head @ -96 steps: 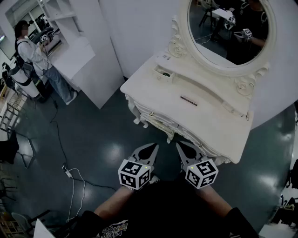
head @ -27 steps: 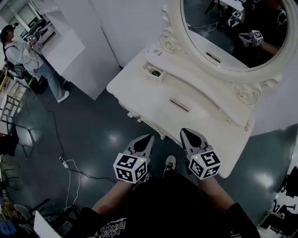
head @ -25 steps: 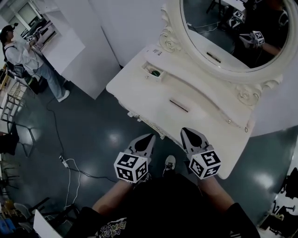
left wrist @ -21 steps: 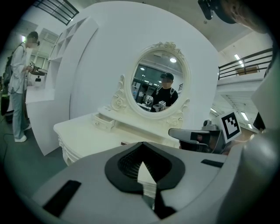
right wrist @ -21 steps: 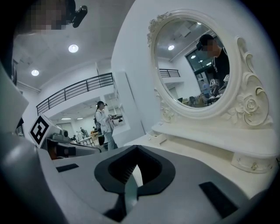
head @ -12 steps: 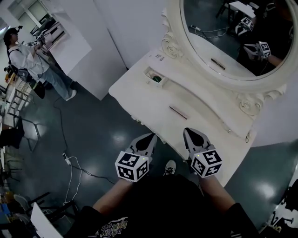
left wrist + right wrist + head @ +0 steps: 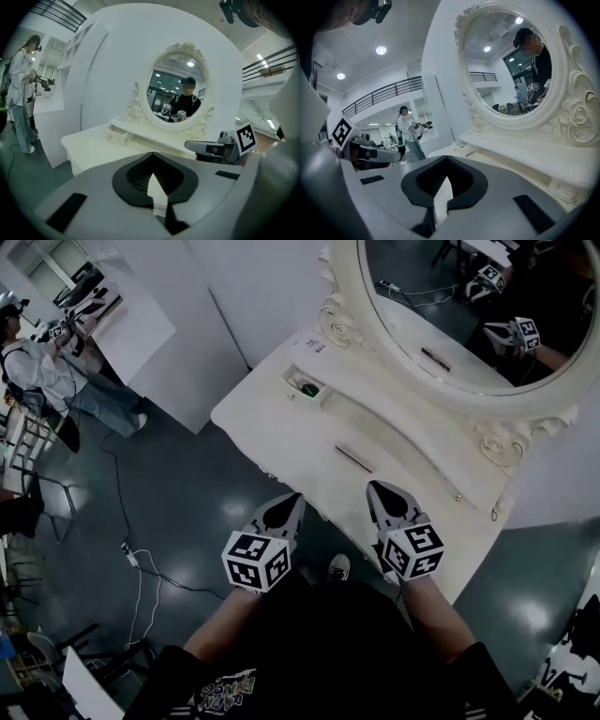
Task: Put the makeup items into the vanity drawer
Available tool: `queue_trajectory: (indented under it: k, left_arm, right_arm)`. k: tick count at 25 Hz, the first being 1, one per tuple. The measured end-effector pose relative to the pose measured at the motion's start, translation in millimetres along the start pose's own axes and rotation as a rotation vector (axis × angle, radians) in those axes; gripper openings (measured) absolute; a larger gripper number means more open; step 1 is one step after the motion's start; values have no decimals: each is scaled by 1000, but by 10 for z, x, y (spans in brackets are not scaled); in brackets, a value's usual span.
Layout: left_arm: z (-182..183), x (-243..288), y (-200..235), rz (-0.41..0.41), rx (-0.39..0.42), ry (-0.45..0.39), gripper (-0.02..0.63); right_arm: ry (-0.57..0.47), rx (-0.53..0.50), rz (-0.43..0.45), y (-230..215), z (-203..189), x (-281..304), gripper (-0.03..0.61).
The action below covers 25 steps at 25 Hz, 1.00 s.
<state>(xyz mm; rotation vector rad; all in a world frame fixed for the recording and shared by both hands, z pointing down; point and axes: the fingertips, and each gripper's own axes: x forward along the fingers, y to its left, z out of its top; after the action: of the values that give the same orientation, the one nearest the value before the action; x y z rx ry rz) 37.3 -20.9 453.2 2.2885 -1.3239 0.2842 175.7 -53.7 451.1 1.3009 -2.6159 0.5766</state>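
A white vanity table (image 7: 272, 423) with an oval mirror (image 7: 450, 306) stands ahead of me. A slim dark stick-like item (image 7: 353, 457) lies on its top. On the raised back shelf a small drawer (image 7: 306, 386) stands open at the left with something green inside. This drawer (image 7: 117, 135) also shows in the left gripper view. My left gripper (image 7: 292, 498) is shut and empty, over the floor just short of the table's front edge. My right gripper (image 7: 376, 487) is shut and empty, its tips over the front of the tabletop, near the dark item. Both grippers' jaws (image 7: 152, 155) (image 7: 446, 159) point toward the mirror.
A person (image 7: 42, 371) with grippers stands far left beside a white cabinet (image 7: 141, 324). A cable and power strip (image 7: 129, 557) lie on the dark floor at the left. My shoe (image 7: 338, 567) shows under the table edge.
I have come a little closer to the vanity, and both grippers have edged forward toward it. The right gripper's tips now reach over the tabletop. Both stay shut.
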Motion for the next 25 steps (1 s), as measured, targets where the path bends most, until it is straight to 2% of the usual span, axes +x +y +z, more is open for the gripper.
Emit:
queue_trajectory:
  k: [14, 25]
  left_arm:
    - [168, 447, 465, -129, 117, 81, -2]
    - [153, 738, 643, -190, 164, 114, -2]
  right_arm:
    - [24, 30, -167, -218, -72, 473, 28]
    - [50, 35, -235, -303, -141, 715, 28]
